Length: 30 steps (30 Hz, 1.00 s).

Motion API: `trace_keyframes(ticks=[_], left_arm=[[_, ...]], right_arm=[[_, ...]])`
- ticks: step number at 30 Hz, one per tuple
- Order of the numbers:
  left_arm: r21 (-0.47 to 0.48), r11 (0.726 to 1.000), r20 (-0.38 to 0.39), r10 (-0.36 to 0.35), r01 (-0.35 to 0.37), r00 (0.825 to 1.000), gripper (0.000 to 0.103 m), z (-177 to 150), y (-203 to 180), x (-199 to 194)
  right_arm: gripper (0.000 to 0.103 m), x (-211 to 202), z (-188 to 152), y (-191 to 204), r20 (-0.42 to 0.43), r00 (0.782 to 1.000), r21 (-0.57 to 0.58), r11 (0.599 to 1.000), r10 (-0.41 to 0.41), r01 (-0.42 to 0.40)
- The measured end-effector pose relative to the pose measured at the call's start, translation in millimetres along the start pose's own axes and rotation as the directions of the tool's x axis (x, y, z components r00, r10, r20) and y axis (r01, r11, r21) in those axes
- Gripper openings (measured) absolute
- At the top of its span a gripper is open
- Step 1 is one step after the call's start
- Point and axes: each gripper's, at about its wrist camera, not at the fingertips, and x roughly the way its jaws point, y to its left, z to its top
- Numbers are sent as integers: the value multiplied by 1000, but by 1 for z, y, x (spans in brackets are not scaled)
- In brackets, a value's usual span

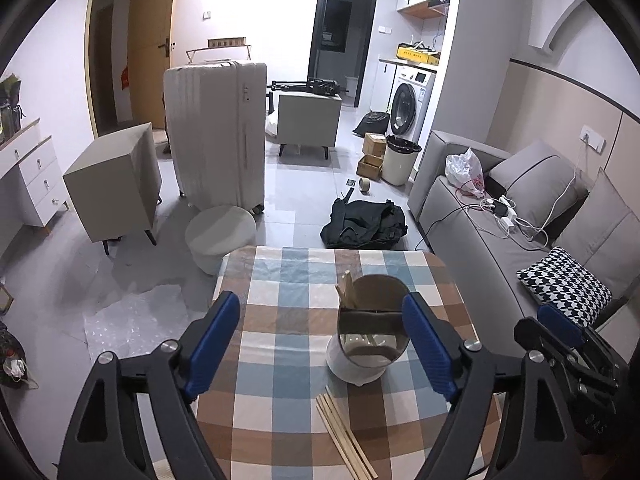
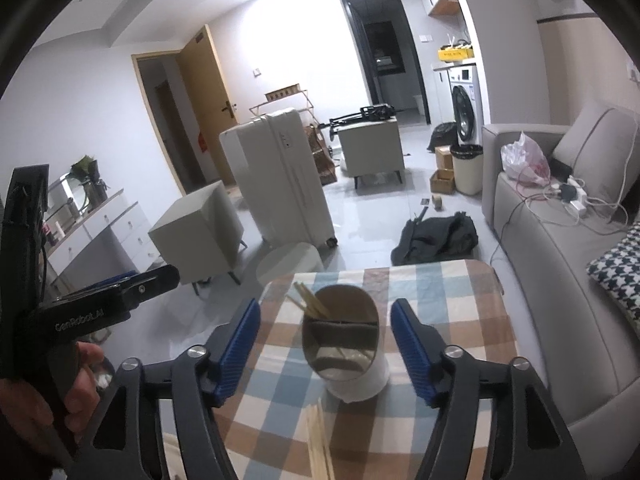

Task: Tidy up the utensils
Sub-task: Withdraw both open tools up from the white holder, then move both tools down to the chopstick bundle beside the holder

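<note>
A white utensil holder [image 1: 360, 368] [image 2: 360, 384] with a brown divided inside stands upright on the checked table [image 1: 280, 320] [image 2: 440, 300]. Several wooden chopsticks [image 1: 346, 288] [image 2: 310, 300] lean in its far-left compartment. A loose bundle of chopsticks [image 1: 344, 436] [image 2: 318, 444] lies flat on the cloth, nearer than the holder. My left gripper [image 1: 320, 308] is open, its right finger beside the holder's rim. My right gripper [image 2: 325, 312] is open too, with the holder ahead between its fingers, untouched. Each gripper shows at the edge of the other's view: the right gripper's fingers [image 1: 560, 320], and the left one's fingers [image 2: 120, 292] with a hand on its handle.
A grey sofa [image 1: 500, 232] with cushions, cables and a plastic bag runs along the right of the table. Beyond the table's far edge are a round stool [image 1: 220, 232], a black bag [image 1: 364, 224], a white suitcase [image 1: 216, 132] and a grey cabinet [image 1: 112, 188].
</note>
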Motion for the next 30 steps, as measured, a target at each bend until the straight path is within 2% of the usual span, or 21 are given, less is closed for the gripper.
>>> trace_keyframes(ticks=[5, 17, 25, 28, 30], left_arm=[[-1, 1000, 21, 21, -21, 1000, 83, -19, 3, -5], [-3, 1000, -16, 15, -15, 1000, 83, -65, 5, 12], [-58, 998, -89, 6, -11, 996, 83, -90, 16, 40], [-20, 999, -99, 37, -39, 994, 83, -101, 21, 53], [-71, 996, -141, 44, -54, 989, 83, -104, 33, 60]], right_arm=[[81, -9, -22, 6, 13, 1000, -19, 1000, -5, 5], [90, 1, -70, 7, -33, 999, -38, 999, -7, 6], [90, 24, -99, -4, -135, 990, -33, 999, -30, 26], [89, 44, -109, -7, -210, 978, -18, 1000, -17, 14], [88, 57, -114, -8, -260, 965, -16, 1000, -9, 5]])
